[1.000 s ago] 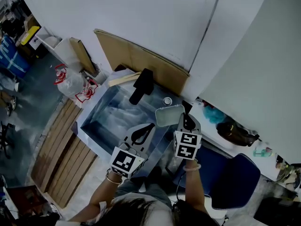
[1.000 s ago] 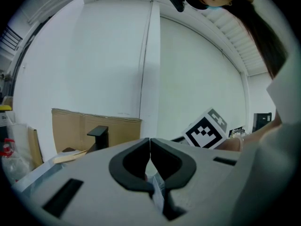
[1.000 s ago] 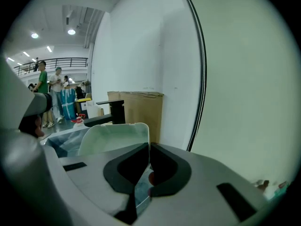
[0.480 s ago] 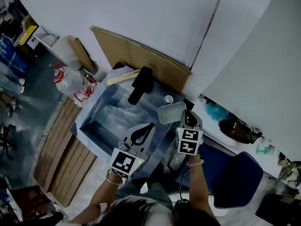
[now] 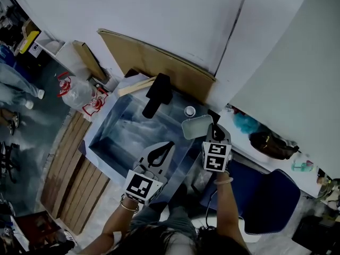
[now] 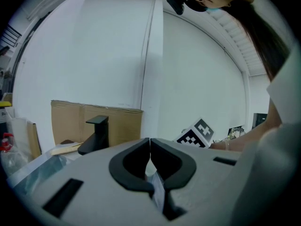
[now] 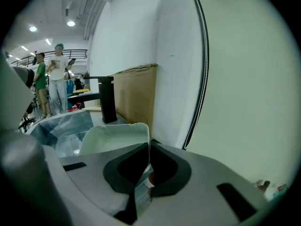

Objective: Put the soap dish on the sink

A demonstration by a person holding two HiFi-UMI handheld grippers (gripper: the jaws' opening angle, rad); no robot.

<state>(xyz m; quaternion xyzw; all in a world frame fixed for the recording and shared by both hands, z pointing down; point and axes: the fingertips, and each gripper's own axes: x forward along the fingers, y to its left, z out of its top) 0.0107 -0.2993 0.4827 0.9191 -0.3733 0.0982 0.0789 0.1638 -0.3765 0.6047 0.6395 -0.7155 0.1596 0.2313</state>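
A pale, rounded-rectangle soap dish point(image 5: 196, 126) point(image 7: 115, 138) hangs over the sink's right rim, with my right gripper point(image 5: 213, 135) point(image 7: 148, 150) shut on its near edge. The sink point(image 5: 114, 142) is a steel basin wrapped in clear plastic film, with a black tap point(image 5: 155, 95) point(image 7: 107, 99) point(image 6: 95, 134) at its back. My left gripper point(image 5: 158, 154) point(image 6: 150, 150) is shut with nothing between its jaws, held over the sink's front edge.
Cardboard point(image 5: 154, 62) leans on the white wall behind the sink. A small round cap point(image 5: 189, 111) lies on the rim beside the dish. A blue chair point(image 5: 265, 206) stands at the right, wooden planks point(image 5: 69, 163) at the left. People stand far off point(image 7: 59, 76).
The right gripper has carried the soap dish a little right and farther from me, towards the sink's right rim. The left gripper has scarcely moved.
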